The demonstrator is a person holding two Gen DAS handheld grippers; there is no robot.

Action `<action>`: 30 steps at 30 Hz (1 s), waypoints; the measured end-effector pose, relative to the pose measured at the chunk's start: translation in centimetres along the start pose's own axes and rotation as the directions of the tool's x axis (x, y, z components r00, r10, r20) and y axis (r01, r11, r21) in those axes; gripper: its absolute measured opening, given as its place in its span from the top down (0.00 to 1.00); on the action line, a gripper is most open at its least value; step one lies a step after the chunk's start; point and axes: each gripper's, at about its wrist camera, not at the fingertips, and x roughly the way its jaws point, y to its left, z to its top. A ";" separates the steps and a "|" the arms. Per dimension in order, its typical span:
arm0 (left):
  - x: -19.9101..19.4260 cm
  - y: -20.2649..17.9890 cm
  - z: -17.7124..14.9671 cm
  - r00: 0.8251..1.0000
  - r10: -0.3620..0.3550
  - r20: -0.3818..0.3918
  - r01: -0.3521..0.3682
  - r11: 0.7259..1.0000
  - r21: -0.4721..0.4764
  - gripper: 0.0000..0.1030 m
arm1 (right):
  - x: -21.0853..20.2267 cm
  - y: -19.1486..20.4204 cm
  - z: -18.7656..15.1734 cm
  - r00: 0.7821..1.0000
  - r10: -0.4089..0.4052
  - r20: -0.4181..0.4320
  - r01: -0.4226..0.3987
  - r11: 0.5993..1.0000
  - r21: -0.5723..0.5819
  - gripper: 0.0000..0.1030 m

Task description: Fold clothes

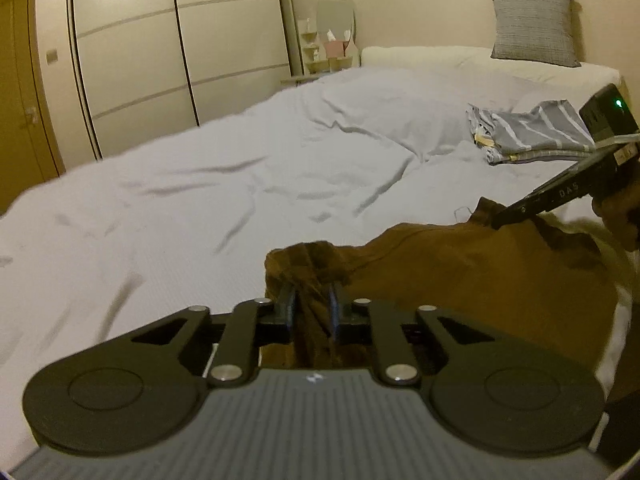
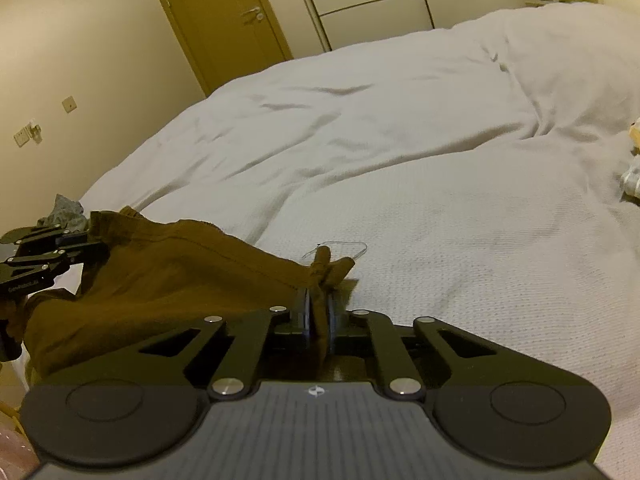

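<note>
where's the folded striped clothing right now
In the left wrist view, the folded striped clothing lies on the white bed at far right, below the grey pillow, beyond the brown garment.

- Your left wrist camera sits close behind its left gripper [image 1: 313, 300], facing across the bed [image 1: 200, 184] toward the wardrobe [image 1: 160, 40].
- Your right wrist camera sits equally close, facing the door [image 2: 224, 20].
- Both views share the brown garment [image 1: 460, 272] and the bed.

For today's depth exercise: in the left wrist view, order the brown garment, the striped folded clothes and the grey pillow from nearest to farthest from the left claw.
1. Brown garment, pinched in the left claw.
2. Striped folded clothes, mid-bed, right.
3. Grey pillow, at the far wall, upper right.
</note>
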 end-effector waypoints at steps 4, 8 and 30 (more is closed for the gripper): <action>-0.6 -0.9 -0.2 0.999 0.047 0.008 -0.048 0.996 0.075 0.92 | -0.2 -0.1 -0.1 1.000 0.002 0.008 -0.002 1.000 0.009 0.94; -0.2 -0.8 -0.1 1.000 0.005 -0.004 -0.005 0.998 0.055 0.92 | -0.1 0.1 -0.2 1.000 -0.002 0.009 0.002 1.000 0.002 0.94; 3.9 6.2 -1.8 0.989 -0.087 -0.122 0.045 0.948 -0.314 0.86 | 0.9 1.0 1.5 0.999 0.019 0.033 -0.017 0.999 -0.040 0.96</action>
